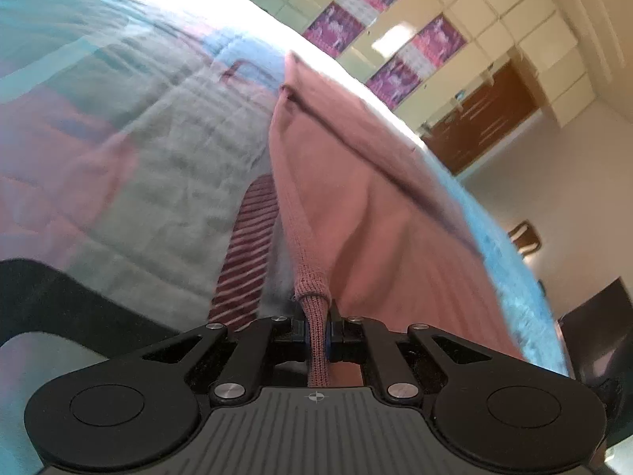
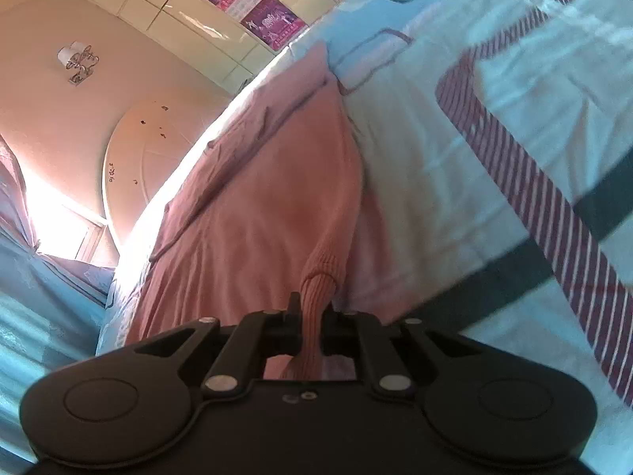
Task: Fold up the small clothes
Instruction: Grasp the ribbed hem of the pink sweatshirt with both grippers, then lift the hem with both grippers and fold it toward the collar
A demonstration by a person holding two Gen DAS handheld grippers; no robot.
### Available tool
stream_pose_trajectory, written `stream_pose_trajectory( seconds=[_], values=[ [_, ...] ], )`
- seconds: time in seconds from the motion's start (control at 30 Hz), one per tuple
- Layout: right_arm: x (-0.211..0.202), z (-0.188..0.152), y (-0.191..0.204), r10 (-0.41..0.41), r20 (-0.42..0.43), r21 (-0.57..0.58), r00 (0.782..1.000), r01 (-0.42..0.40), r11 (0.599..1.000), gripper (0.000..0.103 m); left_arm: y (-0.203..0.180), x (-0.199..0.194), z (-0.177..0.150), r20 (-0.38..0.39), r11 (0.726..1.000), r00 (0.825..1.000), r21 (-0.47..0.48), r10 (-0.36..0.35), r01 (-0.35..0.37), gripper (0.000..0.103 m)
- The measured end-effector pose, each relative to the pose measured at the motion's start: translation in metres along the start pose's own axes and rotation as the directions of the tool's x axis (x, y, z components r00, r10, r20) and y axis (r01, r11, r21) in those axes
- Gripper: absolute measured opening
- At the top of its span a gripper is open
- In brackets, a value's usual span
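Under everything you've got a quilted bedspread, pale blue-green with pink patches and a maroon-and-white striped band crossing it. Look past the bed and purple posters hang on the cream tiled wall, with a brown wooden cabinet further along. Off to your side, bright window light spills past a pale curtain.

No text is legible: the purple-and-white posters on the pale tiled wall carry print too blurred to read.
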State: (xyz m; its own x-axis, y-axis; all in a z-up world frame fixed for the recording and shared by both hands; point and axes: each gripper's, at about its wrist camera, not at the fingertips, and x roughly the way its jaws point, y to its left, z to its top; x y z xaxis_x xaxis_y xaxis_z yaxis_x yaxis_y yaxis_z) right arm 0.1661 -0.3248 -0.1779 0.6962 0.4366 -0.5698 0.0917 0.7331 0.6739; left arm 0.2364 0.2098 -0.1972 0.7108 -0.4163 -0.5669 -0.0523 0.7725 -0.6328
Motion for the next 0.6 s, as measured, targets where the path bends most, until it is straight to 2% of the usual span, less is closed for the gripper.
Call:
stream_pose_trajectory(
  seconds=[0.23, 0.37, 0.43, 0.53, 0.6],
  values=[
    [-0.012, 0.030, 0.039, 0.053, 0.090, -0.082, 0.995, -0.046, 0.996, 0.007, -0.010, -0.009, 0.022, 0.102, 0.998, 0.993, -0.012, -0.065, 0.067, 0.006],
    [-0.009, 0.055, 0.064, 0.058, 0.127, -0.155, 0.990, -0.038, 0.987, 0.007, -0.028, -0.003, 0.053, 0.163, 0.994, 0.980, -0.003, -0.110, 0.112, 0.006],
    [-0.004, 0.074, 0.075, 0.047, 0.158, -0.169, 0.986, -0.020, 0.985, 0.007, -0.036, 0.006, 0.074, 0.191, 0.990, 0.972, -0.015, -0.138, 0.143, 0.006],
    [0.006, 0.104, 0.080, 0.048, 0.192, -0.156, 0.980, -0.018, 0.988, 0.007, -0.040, 0.032, 0.107, 0.219, 0.972, 0.956, -0.084, -0.195, 0.217, 0.006],
    [0.022, 0.128, 0.081, 0.049, 0.199, -0.126, 0.979, -0.024, 0.992, 0.007, -0.044, 0.054, 0.130, 0.220, 0.971, 0.956, -0.095, -0.195, 0.220, 0.006]
  ],
)
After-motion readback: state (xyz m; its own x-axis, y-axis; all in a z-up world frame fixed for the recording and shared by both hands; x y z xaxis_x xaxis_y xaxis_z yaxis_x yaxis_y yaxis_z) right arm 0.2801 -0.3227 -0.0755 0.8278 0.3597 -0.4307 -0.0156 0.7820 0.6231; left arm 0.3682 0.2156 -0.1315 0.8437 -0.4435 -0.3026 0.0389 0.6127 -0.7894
